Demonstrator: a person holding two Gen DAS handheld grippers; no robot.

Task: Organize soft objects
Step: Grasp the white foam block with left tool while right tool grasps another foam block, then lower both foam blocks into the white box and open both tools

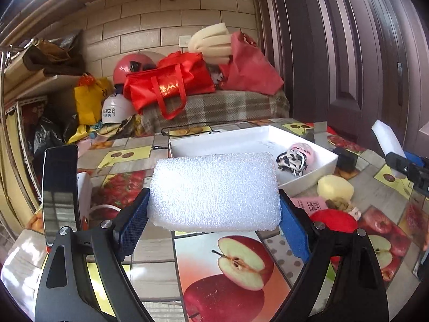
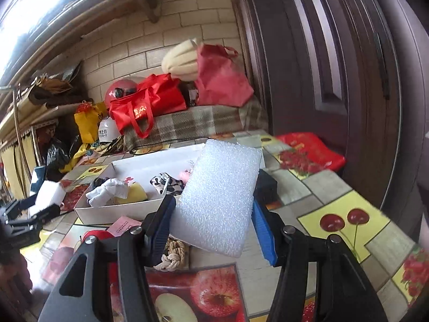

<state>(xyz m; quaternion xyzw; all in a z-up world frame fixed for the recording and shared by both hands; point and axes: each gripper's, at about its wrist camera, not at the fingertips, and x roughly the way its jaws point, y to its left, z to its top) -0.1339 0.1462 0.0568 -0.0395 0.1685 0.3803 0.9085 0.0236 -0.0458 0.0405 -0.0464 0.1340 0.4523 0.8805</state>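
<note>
Two white foam blocks were off the table, one in each gripper. Held by the left gripper (image 1: 214, 216), the first foam block (image 1: 214, 190) lay with its long axis crosswise between the blue pads (image 1: 134, 222), which pinched its short ends. The white tray (image 1: 308, 173) sat just beyond and slightly right of it, already holding a spotted cloth bundle (image 1: 291, 162). Clamped by the right gripper (image 2: 211, 230), the second foam block (image 2: 219, 201) stood tilted, its long axis pointing away from the jaws, with the tray (image 2: 120, 210) ahead and to its left. Judging by that, the left block looked nearer the tray. On the fruit-print tablecloth (image 1: 161, 255) a yellow sponge (image 1: 335, 187) and a red yarn ball (image 1: 333, 220) waited.
</note>
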